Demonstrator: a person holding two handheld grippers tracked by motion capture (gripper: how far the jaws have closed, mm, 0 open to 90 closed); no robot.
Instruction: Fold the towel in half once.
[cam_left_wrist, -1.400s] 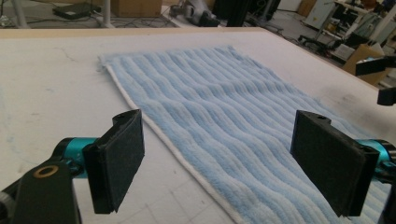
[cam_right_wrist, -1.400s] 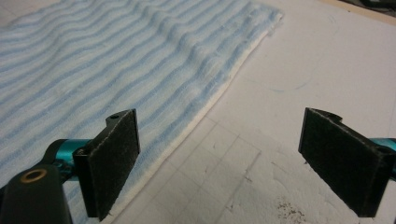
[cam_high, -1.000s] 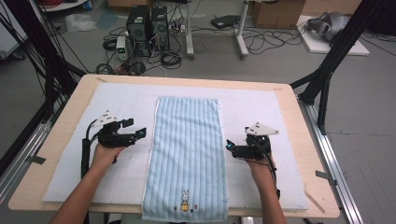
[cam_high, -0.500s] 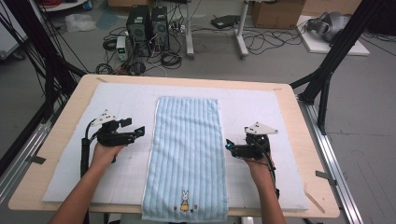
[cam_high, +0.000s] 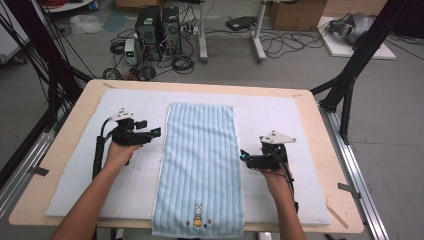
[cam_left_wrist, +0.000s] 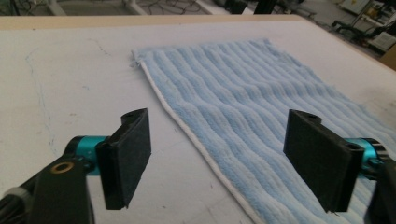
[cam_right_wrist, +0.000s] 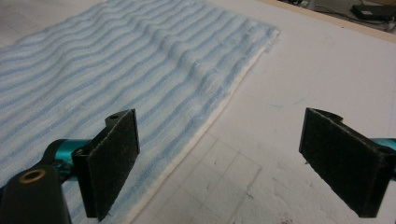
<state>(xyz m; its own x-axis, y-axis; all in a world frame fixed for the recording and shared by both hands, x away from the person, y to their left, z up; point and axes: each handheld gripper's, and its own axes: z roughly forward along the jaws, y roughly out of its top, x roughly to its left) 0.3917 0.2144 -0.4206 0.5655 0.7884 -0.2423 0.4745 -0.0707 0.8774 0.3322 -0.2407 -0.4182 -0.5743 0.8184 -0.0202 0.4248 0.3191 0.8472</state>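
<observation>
A light blue striped towel (cam_high: 200, 160) lies flat lengthwise on the white mat (cam_high: 280, 120), with a small rabbit motif (cam_high: 198, 216) at its near end. My left gripper (cam_high: 156, 131) hovers at the towel's left edge. Its jaws have just been closing a little but still stand wide, with nothing pressed between them. In the left gripper view the towel's white-hemmed edge (cam_left_wrist: 196, 140) runs below the left gripper (cam_left_wrist: 224, 158). My right gripper (cam_high: 243, 156) sits open at the towel's right edge. In the right gripper view that edge (cam_right_wrist: 205, 126) passes under the right gripper (cam_right_wrist: 229, 163).
The mat covers most of a wooden table (cam_high: 330, 165). Black frame legs (cam_high: 350, 75) stand at the table's sides. Beyond the far edge, computer towers (cam_high: 159, 25) and cables lie on the floor.
My left gripper has shifted slightly right and away from me, closer to the towel's left edge. The right gripper and the towel have stayed put.
</observation>
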